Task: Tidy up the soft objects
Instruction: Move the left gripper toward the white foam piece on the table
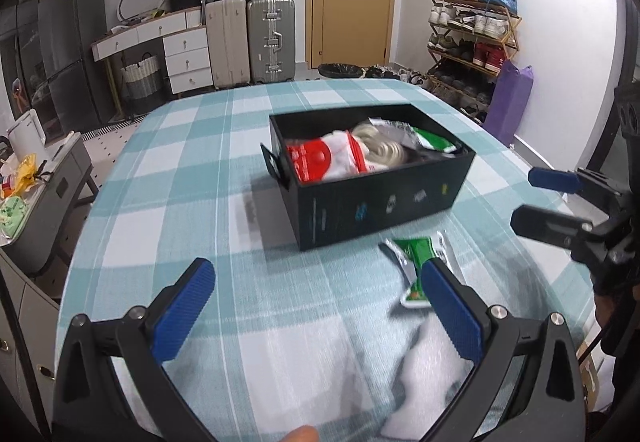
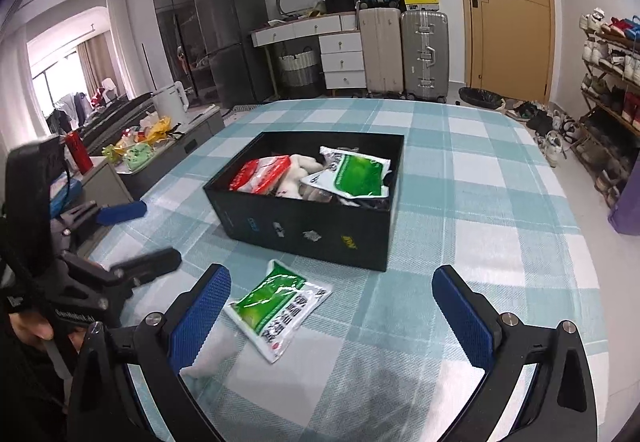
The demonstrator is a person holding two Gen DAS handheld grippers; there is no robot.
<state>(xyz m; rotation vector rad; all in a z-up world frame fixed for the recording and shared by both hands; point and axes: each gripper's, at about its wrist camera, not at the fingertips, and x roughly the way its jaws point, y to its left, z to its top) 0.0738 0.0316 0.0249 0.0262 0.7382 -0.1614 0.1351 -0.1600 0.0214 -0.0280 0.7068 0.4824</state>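
A black open box [image 1: 380, 208] [image 2: 312, 228] stands mid-table holding a red-and-white packet [image 1: 324, 160] [image 2: 260, 174], a pale plush [image 1: 380, 146] and a green packet [image 2: 356, 172]. Another green-and-white packet [image 2: 280, 302] [image 1: 412, 258] lies flat on the cloth in front of the box. A white soft item [image 1: 424, 374] [image 2: 212, 358] lies nearer still. My left gripper [image 1: 320, 306] [image 2: 140, 238] is open above the cloth, its right finger over the loose packet's edge. My right gripper [image 2: 332, 318] [image 1: 536, 200] is open too, holding nothing, the packet just ahead of its left finger.
The checked teal-and-white tablecloth [image 2: 480, 242] covers the table. A low side cabinet [image 2: 168, 158] with bags stands off the left edge. Suitcases [image 2: 404, 50], white drawers [image 2: 342, 58], a door [image 2: 508, 10] and a shoe rack [image 1: 472, 34] line the far wall.
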